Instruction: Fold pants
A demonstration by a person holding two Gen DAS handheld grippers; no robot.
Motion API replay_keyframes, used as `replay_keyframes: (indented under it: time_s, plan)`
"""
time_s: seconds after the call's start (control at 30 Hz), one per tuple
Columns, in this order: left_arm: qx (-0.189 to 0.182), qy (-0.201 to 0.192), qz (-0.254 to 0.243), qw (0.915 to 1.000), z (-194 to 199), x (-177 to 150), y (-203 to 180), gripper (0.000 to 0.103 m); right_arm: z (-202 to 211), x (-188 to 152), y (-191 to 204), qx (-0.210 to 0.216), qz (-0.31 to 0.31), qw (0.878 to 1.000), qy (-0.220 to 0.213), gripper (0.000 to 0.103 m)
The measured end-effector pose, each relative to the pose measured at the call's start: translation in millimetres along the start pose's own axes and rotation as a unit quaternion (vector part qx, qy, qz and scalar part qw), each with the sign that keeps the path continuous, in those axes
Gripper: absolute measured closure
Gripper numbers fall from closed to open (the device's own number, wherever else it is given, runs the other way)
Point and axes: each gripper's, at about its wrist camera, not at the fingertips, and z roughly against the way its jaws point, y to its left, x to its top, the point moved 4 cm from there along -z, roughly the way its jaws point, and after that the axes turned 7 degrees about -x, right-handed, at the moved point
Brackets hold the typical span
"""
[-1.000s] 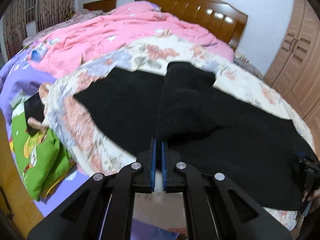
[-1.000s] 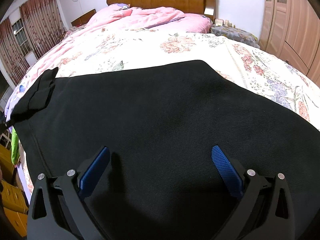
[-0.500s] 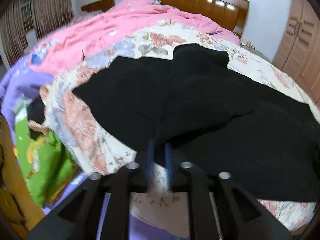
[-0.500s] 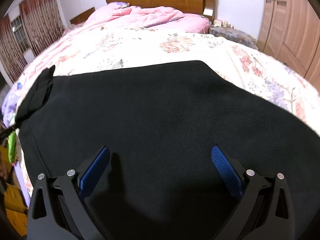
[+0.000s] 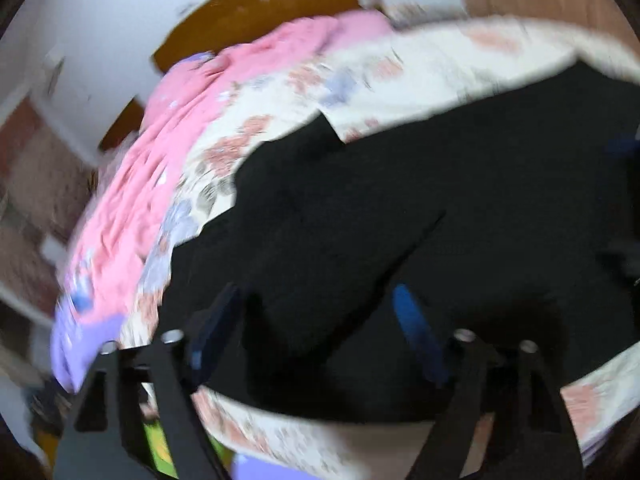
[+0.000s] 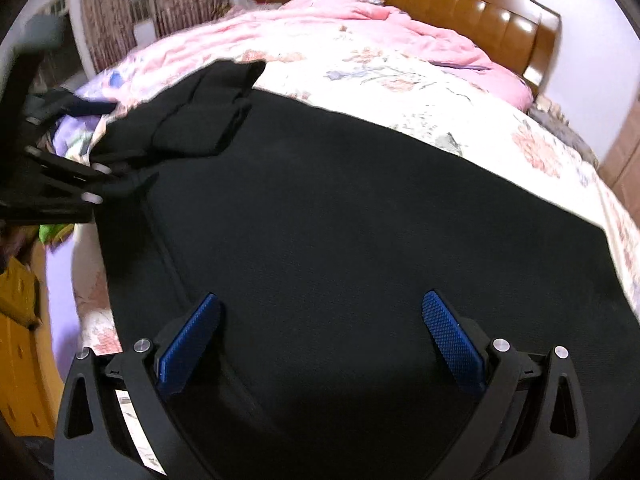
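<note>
Black pants [image 6: 360, 220] lie spread on the floral bedsheet [image 6: 400, 80], with one leg end folded over into a bunched flap [image 6: 200, 120] at the far left. My right gripper [image 6: 320, 332] is open and empty, low over the wide flat part. My left gripper [image 5: 316, 312] is open over the folded flap [image 5: 340, 248] near the bed's edge; that view is blurred. The left gripper's body also shows in the right wrist view [image 6: 60, 184] beside the flap.
A pink quilt [image 6: 320, 20] covers the far side of the bed below a wooden headboard [image 6: 460, 4]. Wooden wardrobe doors [image 6: 624, 148] stand to the right. A green cushion [image 6: 52, 232] and yellow boxes [image 6: 20, 340] lie off the bed's left edge.
My left gripper has let go of the pant leg and opened, after carrying it over the pants. The folded flap now lies loose. My right gripper stayed open and shifted its view leftward.
</note>
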Motion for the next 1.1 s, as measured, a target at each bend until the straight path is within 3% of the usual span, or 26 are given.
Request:
replay_keyframes:
  time_s: [0.1,0.13,0.17,0.2,0.23,0.27,0.3,0.33,0.4,0.43,0.47,0.5,0.53,0.57,0.7,0.8,0.83,0.9,0.93,0.97,1.0,1.07,1.1]
  plan:
    - [0.004,0.011,-0.043,0.9990,-19.9,3.1,-1.6,0.037,-0.7,0.2,-4.0,0.005,-0.018,1.000,0.002,0.004]
    - [-0.008,0.009,-0.047,0.9988,-19.9,4.2,-1.3,0.053,-1.1,-1.1,-3.8,0.004,-0.017,1.000,0.002,0.004]
    - [-0.029,0.009,-0.042,0.9986,-18.2,3.6,0.1,0.083,-0.7,-1.6,-3.2,0.001,-0.015,1.000,0.002,0.004]
    - [-0.039,0.002,-0.031,0.9988,-16.5,2.7,4.0,0.085,-1.2,-1.7,-1.6,-0.003,-0.012,1.000,0.003,0.004]
    - [-0.050,-0.015,-0.007,0.9986,-11.9,2.4,10.5,0.086,-0.7,-2.2,-1.8,-0.004,-0.010,1.000,0.003,0.004]
    - [-0.083,-0.043,0.050,0.9944,-3.6,0.8,25.1,0.087,-0.4,-2.7,-2.3,-0.004,-0.009,1.000,0.003,0.004]
    - [-0.125,-0.069,0.120,0.9824,4.7,-2.8,43.5,0.087,-0.4,-2.4,-2.5,-0.004,-0.010,1.000,0.003,0.004]
    - [-0.169,-0.097,0.195,0.9611,10.4,-8.9,66.2,0.087,-0.1,-2.7,-3.4,-0.002,-0.011,1.000,0.003,0.004]
    - [-0.247,-0.169,0.379,0.8753,17.5,-40.3,131.4,0.087,-0.3,-2.7,-3.6,0.001,-0.013,1.000,0.003,0.004]
    - [-0.260,-0.183,0.423,0.8484,16.1,-52.0,148.0,0.087,-0.7,-2.8,-3.8,0.001,-0.012,1.000,0.004,0.004]
    - [-0.280,-0.200,0.492,0.8000,9.6,-74.2,173.2,0.087,-1.0,-2.6,-3.1,0.000,-0.011,1.000,0.004,0.004]
    - [-0.292,-0.203,0.528,0.7707,2.7,-89.0,186.8,0.087,-1.0,-2.8,-2.5,-0.001,-0.009,1.000,0.005,0.004]
    - [-0.300,-0.200,0.553,0.7514,-5.3,-101.0,196.2,0.087,-1.2,-2.8,-2.0,-0.003,-0.008,1.000,0.005,0.004]
    - [-0.305,-0.185,0.563,0.7456,-16.5,-111.0,200.3,0.087,-1.4,-2.9,-1.8,-0.004,-0.007,1.000,0.005,0.004]
    - [-0.305,-0.133,0.571,0.7500,-48.2,-124.9,194.3,0.082,-1.6,-2.5,-1.8,-0.003,-0.008,1.000,0.005,0.004]
    - [-0.298,-0.133,0.571,0.7529,-52.0,-123.2,193.8,0.078,0.8,-2.2,0.4,-0.011,-0.004,1.000,0.006,0.004]
    - [-0.293,-0.132,0.569,0.7566,-49.3,-121.7,193.0,0.071,3.0,-1.1,2.7,-0.014,0.002,1.000,0.005,0.004]
    - [-0.258,-0.128,0.560,0.7766,-29.6,-115.7,184.9,0.044,9.7,3.6,10.4,-0.007,0.016,1.000,-0.006,0.004]
    - [-0.225,-0.130,0.550,0.7933,-21.5,-110.9,186.9,0.016,15.1,8.0,17.2,0.007,0.025,1.000,-0.017,0.004]
    - [-0.179,-0.136,0.528,0.8188,-10.2,-103.9,187.1,0.013,19.2,13.0,24.6,0.019,0.033,0.999,-0.025,0.004]
    - [-0.152,-0.135,0.510,0.8358,-5.1,-97.8,186.9,0.013,21.0,17.2,30.6,0.027,0.041,0.998,-0.030,0.004]
    - [-0.122,-0.116,0.476,0.8629,-5.5,-83.2,185.1,0.013,20.6,28.2,49.4,0.044,0.067,0.996,-0.036,0.004]
    - [-0.118,-0.104,0.471,0.8683,-10.3,-78.7,184.8,0.014,19.0,32.6,56.8,0.047,0.077,0.995,-0.037,0.004]
